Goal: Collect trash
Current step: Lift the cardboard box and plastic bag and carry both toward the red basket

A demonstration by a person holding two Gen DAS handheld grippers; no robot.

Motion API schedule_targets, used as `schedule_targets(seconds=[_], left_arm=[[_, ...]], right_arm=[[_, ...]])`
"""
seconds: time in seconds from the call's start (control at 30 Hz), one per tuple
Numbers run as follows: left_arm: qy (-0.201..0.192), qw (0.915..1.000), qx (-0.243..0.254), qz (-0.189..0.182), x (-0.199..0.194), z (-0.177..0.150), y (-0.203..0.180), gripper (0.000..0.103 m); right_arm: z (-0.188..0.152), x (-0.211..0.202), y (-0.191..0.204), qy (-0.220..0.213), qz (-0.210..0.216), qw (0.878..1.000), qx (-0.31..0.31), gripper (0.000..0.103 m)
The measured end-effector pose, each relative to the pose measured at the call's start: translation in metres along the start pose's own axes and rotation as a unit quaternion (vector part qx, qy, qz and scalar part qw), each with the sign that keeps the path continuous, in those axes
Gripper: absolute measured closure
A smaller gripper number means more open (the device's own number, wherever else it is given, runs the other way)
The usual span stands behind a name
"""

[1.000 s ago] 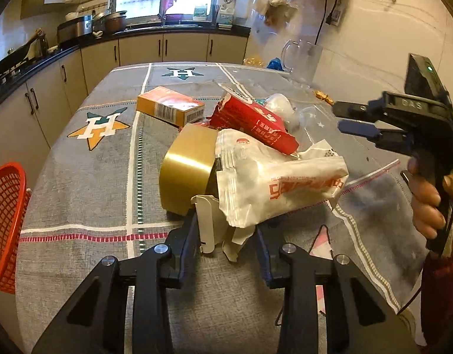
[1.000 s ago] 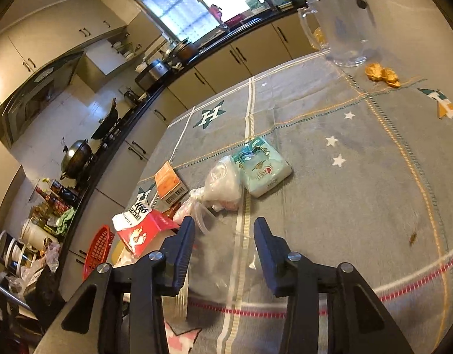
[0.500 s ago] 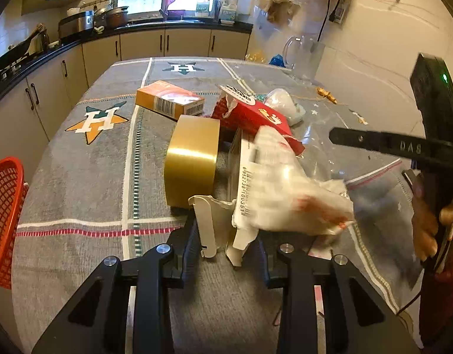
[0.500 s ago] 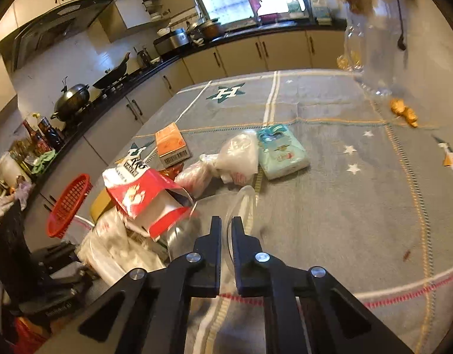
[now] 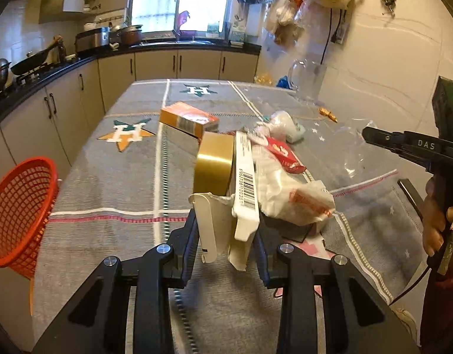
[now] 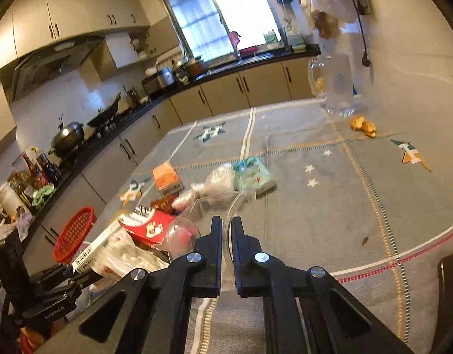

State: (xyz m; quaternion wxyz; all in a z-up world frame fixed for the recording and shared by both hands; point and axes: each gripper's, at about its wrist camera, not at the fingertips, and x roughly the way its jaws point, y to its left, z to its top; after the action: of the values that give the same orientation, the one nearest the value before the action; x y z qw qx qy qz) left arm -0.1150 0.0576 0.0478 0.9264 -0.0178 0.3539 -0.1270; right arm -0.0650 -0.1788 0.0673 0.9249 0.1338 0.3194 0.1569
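Observation:
My left gripper (image 5: 226,230) is shut on a white and gold carton with a barcode (image 5: 244,183) and a crumpled white wrapper (image 5: 297,197), lifted just above the table. My right gripper (image 6: 224,230) is shut on the rim of a clear plastic bag (image 6: 194,215), which also shows in the left wrist view (image 5: 350,150). A red snack bag (image 6: 149,224), an orange box (image 5: 188,118), a green tissue pack (image 6: 253,174) and a small white plastic bag (image 6: 217,177) lie on the tablecloth. A red basket (image 5: 19,206) hangs at the table's left edge.
A glass pitcher (image 6: 335,88) and orange scraps (image 6: 362,125) are at the far right of the table by the wall. Kitchen counters with pots (image 6: 67,138) run along the left. Bags (image 5: 288,8) hang on the wall.
The right gripper closed on the clear bag's rim and lifted it. The left gripper raised the carton and wrapper and tipped them more upright.

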Motion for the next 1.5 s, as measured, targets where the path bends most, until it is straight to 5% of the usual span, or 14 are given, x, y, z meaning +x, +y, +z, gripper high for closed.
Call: schedule_targets(seconds=[1.5], left_arm=[[-0.076,0.9968,-0.019,0.016,-0.058,0.000,0.018,0.071]], right_arm=[[-0.004,-0.002,0.090,0.017,0.095,0.994,-0.059,0.096]])
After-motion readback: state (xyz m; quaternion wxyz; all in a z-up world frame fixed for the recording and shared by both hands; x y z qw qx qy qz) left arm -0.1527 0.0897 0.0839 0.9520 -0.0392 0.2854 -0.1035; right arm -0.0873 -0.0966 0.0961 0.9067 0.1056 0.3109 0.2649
